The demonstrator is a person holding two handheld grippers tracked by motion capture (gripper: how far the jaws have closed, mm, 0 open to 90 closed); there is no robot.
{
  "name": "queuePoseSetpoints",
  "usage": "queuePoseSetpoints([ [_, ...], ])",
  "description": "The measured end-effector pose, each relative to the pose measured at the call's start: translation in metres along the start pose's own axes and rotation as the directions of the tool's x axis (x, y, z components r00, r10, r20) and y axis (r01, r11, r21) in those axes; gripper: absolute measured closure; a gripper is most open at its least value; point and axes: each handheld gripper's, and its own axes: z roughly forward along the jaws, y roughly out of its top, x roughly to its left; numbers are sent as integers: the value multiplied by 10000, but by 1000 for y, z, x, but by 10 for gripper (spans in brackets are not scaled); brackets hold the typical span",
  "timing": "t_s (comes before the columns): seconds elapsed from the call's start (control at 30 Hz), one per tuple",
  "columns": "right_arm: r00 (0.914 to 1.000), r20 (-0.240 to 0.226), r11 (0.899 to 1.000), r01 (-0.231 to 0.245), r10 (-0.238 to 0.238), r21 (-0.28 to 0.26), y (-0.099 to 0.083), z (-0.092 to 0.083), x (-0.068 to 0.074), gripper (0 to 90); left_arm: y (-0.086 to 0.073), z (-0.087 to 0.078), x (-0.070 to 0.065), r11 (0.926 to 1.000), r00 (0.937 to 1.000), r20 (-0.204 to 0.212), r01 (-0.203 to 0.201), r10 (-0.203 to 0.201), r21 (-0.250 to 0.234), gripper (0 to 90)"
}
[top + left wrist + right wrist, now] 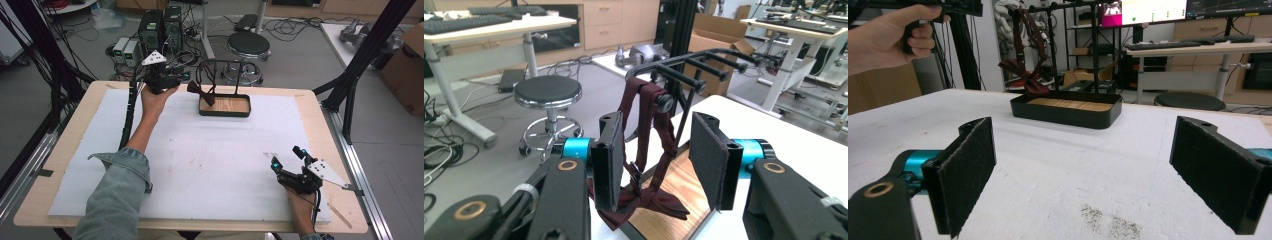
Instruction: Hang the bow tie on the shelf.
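Bench [65, 195]: white mat; stool [248, 46] behind. My left hand-held gripper [659, 160], far edge, jaws apart; right hand-held gripper [289, 162], near-right corner, jaws apart.

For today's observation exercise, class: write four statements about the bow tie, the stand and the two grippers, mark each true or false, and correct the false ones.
1. The dark red bow tie hangs from the black stand. True.
2. The left gripper is shut on the bow tie. False: its jaws are open beside it.
3. The right gripper has open jaws over the white mat. True.
4. The stand's tray has a white floor. False: it is wood.
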Motion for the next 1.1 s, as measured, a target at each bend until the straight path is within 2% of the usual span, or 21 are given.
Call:
queuePoseSetpoints([
  [0.13, 10000, 6, 10000, 1, -1, 3, 0, 0, 0, 103, 2, -12, -1, 9999, 9999, -89, 73, -74, -83, 524],
  [0.3, 10000, -12, 10000, -49, 49, 40, 0, 0, 0, 104, 6, -33, -1, 9998, 9993, -326, -186, 183, -96, 476],
  [0.47, 10000, -26, 9999, -85, 85, 55, 0, 1, 0, 103, 13, -61, 1, 9996, 9990, -434, 78, -90, -279, 394],
  [0.57, 10000, -1, 9999, -88, 88, 53, 0, 1, 0, 104, 16, -77, -1, 9992, 9984, -551, -157, 137, -367, 381],
  [0.63, 9999, 2, 9999, -102, 102, 59, 0, 1, 0, 104, 16, -88, -1, 9993, 9981, -599, -137, 117, -334, 336],
  [0.77, 10000, 28, 9999, -61, 61, 96, 0, 1, 0, 103, 14, -111, -2, 9983, 9983, -576, -130, 97, -572, 317],
  [0.97, 10000, 35, 9999, -54, 53, 103, 0, 1, 0, 103, 4, -146, -6, 9977, 9973, -726, -176, 129, -647, 289],
  [1.1, 10000, 76, 9999, -35, 34, 105, 0, 1, 1, 103, -5, -168, -11, 9968, 9933, -1052, -549, 486, -573, 275],
])
